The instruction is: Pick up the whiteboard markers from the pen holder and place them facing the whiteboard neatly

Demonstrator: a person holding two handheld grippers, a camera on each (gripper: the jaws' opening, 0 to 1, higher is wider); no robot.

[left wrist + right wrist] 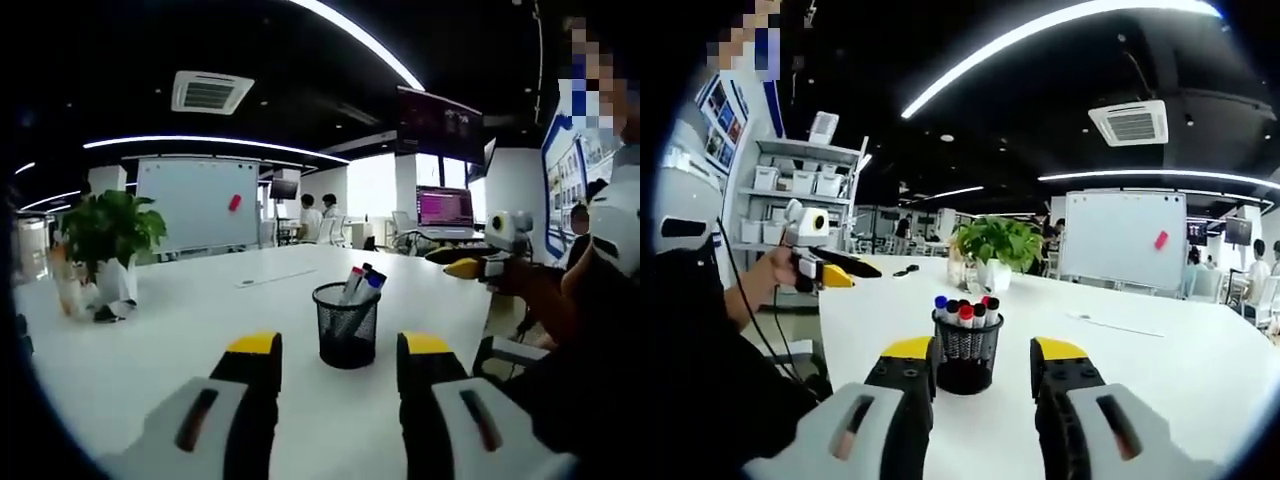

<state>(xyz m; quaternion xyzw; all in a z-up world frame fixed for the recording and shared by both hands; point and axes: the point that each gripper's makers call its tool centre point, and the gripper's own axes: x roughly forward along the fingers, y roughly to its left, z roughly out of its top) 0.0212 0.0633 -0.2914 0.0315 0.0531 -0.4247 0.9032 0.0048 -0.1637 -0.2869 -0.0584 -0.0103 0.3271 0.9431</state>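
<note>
A black mesh pen holder (346, 330) stands on the white table (180, 330) just beyond my left gripper (340, 348), whose yellow-tipped jaws are open with nothing between them. Several whiteboard markers (361, 283) stick up out of it. In the right gripper view the same pen holder (966, 355) with its markers (965, 311) sits just ahead of my open right gripper (984, 352). The whiteboard (195, 205) stands beyond the table's far end, also whiteboard (1125, 240). A hand holds the right gripper (470, 267) at the right; the left gripper (840, 270) shows at the left.
A potted plant (110, 235) stands on the table's far left, also plant (997, 243). A thin pale strip (275, 278) lies on the table towards the whiteboard. People sit at desks behind. Shelves with boxes (800, 180) line a wall. A lit screen (445, 207) glows at the back.
</note>
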